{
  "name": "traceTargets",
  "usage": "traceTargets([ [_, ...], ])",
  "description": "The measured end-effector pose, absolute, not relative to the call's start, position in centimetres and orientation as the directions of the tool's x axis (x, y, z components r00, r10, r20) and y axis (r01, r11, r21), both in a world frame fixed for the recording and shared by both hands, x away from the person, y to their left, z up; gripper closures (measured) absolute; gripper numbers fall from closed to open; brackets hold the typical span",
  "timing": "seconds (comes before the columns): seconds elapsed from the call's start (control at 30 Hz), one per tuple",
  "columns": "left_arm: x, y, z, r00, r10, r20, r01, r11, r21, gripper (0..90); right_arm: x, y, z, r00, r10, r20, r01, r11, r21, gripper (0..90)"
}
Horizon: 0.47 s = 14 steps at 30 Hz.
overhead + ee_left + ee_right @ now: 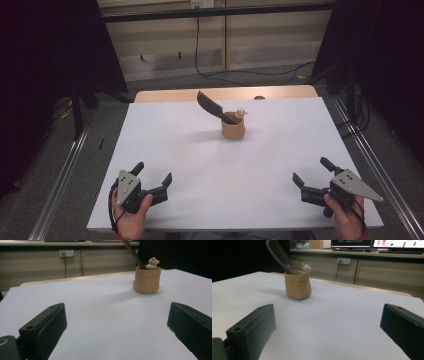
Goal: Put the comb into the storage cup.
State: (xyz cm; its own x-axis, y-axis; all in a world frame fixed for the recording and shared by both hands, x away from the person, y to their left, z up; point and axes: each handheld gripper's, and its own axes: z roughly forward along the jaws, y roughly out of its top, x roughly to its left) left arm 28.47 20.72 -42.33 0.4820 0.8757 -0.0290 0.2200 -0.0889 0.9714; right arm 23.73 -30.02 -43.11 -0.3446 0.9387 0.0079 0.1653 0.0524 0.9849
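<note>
Both my grippers — left (153,176), right (311,170) — gape empty, well short of the pot (233,128); grabbing its leaning comb (210,105) carelessly could tip the pot.

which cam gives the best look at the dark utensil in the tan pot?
The right gripper view: the dark utensil shows large, its broad end rising leftward out of the tan pot. The high view shows all of it, but small. The left gripper view cuts it off at the top edge.
</note>
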Motion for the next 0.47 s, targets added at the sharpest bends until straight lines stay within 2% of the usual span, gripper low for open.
traceTargets([
  [0.03,28.51,20.84,-42.24,0.477,0.879,-0.010,0.206,-0.101,0.973,3.1,23.75,-30.02,-43.10,-0.344,0.939,0.006,0.162,0.052,0.985,0.0],
  [0.1,28.64,21.03,-42.12,0.469,0.882,-0.040,0.208,-0.066,0.976,4.0,23.80,-30.01,-43.12,-0.345,0.939,0.008,0.161,0.051,0.986,0.0],
  [0.27,28.91,20.94,-42.08,0.472,0.880,-0.052,0.214,-0.057,0.975,4.0,24.11,-30.04,-43.16,-0.351,0.936,0.014,0.157,0.044,0.987,0.0],
  [0.47,28.93,20.59,-42.02,0.489,0.872,-0.027,0.215,-0.091,0.972,4.0,24.29,-29.81,-43.15,-0.366,0.930,0.002,0.154,0.058,0.986,0.0],
])
